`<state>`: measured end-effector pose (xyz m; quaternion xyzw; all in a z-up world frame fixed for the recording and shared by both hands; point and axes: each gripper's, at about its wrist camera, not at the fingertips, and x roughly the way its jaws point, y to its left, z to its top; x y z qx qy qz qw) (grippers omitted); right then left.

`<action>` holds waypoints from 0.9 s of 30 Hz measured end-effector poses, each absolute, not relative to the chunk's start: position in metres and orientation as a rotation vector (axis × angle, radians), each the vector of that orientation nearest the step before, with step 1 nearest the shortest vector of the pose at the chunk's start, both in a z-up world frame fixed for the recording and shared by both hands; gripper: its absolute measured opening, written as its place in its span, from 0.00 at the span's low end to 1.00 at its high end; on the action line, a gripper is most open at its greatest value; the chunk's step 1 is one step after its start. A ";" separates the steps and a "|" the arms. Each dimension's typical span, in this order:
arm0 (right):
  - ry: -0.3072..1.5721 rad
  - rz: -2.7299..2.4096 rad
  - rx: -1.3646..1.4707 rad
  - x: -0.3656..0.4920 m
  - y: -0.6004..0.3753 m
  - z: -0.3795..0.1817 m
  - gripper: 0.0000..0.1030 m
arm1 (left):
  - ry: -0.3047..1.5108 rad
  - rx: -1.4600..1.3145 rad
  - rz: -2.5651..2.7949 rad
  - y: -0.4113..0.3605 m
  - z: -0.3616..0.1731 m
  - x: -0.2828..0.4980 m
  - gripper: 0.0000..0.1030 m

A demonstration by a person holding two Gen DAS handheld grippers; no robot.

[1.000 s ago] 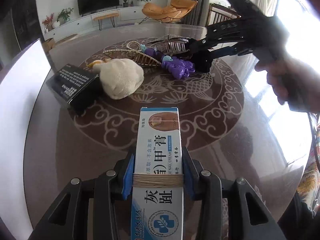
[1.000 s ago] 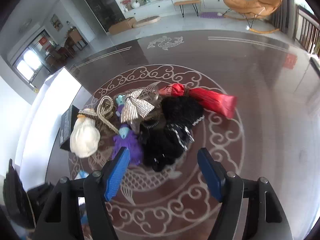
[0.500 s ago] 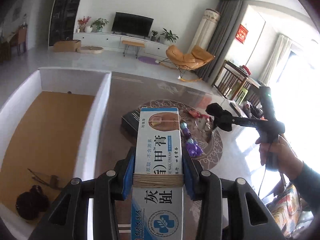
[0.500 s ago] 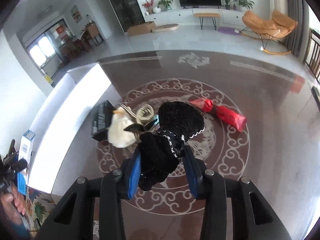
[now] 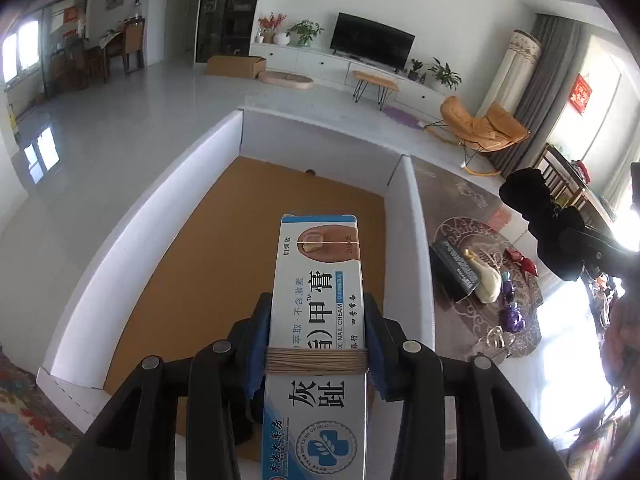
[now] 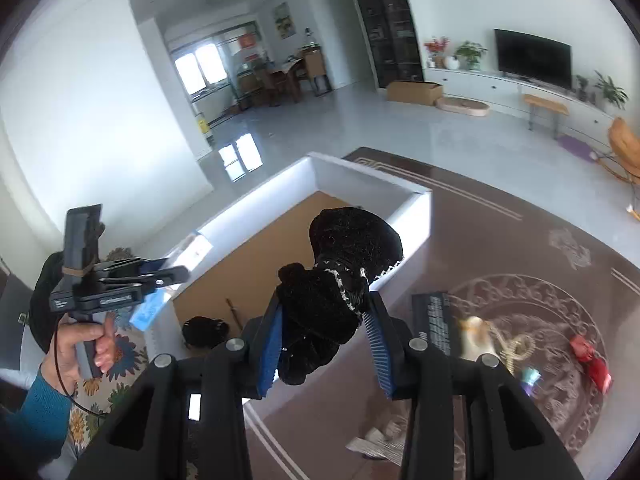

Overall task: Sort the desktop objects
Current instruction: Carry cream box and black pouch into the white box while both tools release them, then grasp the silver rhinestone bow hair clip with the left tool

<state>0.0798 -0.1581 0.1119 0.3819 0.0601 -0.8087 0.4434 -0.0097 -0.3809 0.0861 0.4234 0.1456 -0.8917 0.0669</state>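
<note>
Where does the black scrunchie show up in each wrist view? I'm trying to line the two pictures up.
Left wrist view: the black scrunchie is at the right edge, clamped in the right gripper.
Right wrist view: the same scrunchie fills the centre, between the blue pads.
Shared landmark: the white box with the brown floor.

box [image 5: 412, 216] left of table [image 5: 452, 196] | scrunchie [image 6: 204, 330] in box | pouch [image 5: 490, 282] on table

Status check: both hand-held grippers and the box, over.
Left hand-held gripper shut on nail cream carton, over white box. Right hand-held gripper shut on black scrunchie. Nothing in the way.
</note>
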 end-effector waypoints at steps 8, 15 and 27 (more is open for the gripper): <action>0.212 -1.835 1.047 0.109 -0.285 0.048 0.65 | 0.291 1.382 -2.455 -0.396 0.044 -0.019 0.70; 0.108 -2.018 0.903 0.119 -0.204 0.053 0.86 | 0.186 1.227 -2.653 -0.327 0.093 0.000 0.73; 0.305 -2.424 1.127 0.150 0.048 -0.051 0.99 | 0.021 1.612 -2.908 -0.115 -0.006 -0.012 1.00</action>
